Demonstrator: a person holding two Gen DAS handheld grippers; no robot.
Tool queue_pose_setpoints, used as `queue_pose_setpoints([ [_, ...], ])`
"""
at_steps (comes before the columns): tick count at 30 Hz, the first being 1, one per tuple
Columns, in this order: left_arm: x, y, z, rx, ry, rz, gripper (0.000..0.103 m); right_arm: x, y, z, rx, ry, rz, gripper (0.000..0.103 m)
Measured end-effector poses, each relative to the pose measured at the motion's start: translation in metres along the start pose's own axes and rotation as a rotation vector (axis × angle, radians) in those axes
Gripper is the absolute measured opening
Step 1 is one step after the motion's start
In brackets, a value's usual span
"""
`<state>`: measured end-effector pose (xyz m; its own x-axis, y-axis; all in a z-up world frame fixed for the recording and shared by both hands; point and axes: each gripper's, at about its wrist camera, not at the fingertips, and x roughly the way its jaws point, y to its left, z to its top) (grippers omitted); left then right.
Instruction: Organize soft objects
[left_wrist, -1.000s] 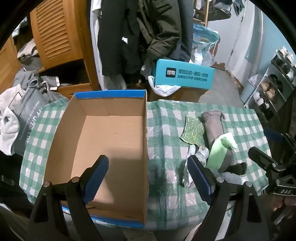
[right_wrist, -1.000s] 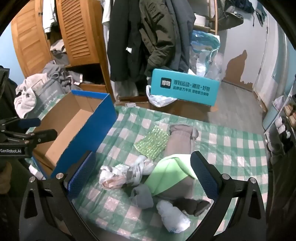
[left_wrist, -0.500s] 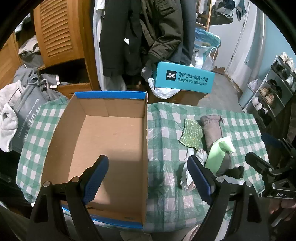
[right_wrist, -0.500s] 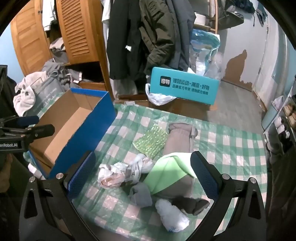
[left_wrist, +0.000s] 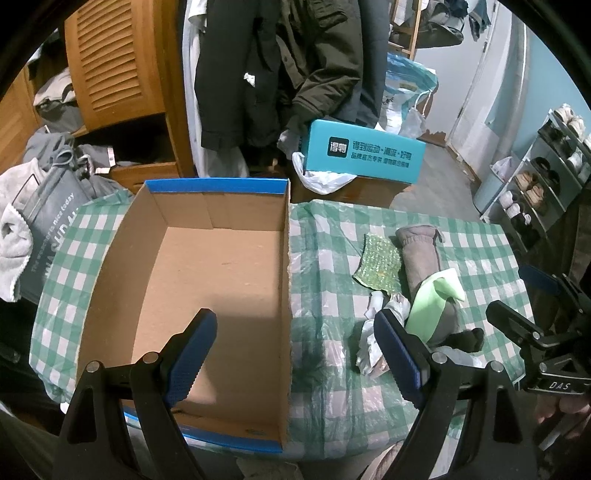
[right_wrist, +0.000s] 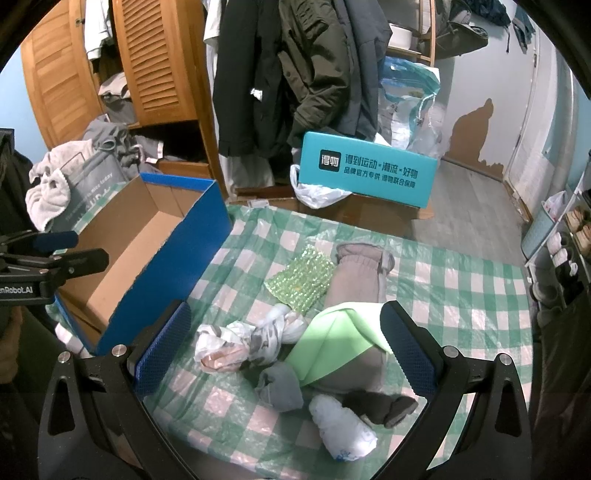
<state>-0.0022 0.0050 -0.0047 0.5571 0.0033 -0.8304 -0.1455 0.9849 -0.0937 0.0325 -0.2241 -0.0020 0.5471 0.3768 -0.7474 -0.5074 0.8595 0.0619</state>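
Hidden or cut off, as you hold the rig:

- Long grey-brown fabric roll (right_wrist: 360, 280): near half buried under the folded pale green cloth (right_wrist: 334, 350); your right gripper's (right_wrist: 286, 349) right finger crosses that cloth's edge.
- Small dark sock (right_wrist: 380, 404): partly tucked beneath the roll.
- Crumpled white patterned plastic bag (left_wrist: 373, 345): in the left wrist view, your left gripper's (left_wrist: 295, 356) right finger covers much of it.
- Open blue cardboard box (left_wrist: 218, 185): near corner of the floor masked by the left finger.
- Shoes on the grey rack (left_wrist: 532, 184), far right: too small to tell apart.
- Green-checked tablecloth (right_wrist: 461, 291): near edge lost at the frame's bottom.
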Motion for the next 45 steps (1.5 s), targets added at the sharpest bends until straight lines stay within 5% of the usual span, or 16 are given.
queue_pose_setpoints([
  [45, 0.002, -0.01, -0.008, 0.014, 0.009, 0.001, 0.088, 0.0, 0.0, 0.0, 0.0, 0.006, 0.001, 0.101],
])
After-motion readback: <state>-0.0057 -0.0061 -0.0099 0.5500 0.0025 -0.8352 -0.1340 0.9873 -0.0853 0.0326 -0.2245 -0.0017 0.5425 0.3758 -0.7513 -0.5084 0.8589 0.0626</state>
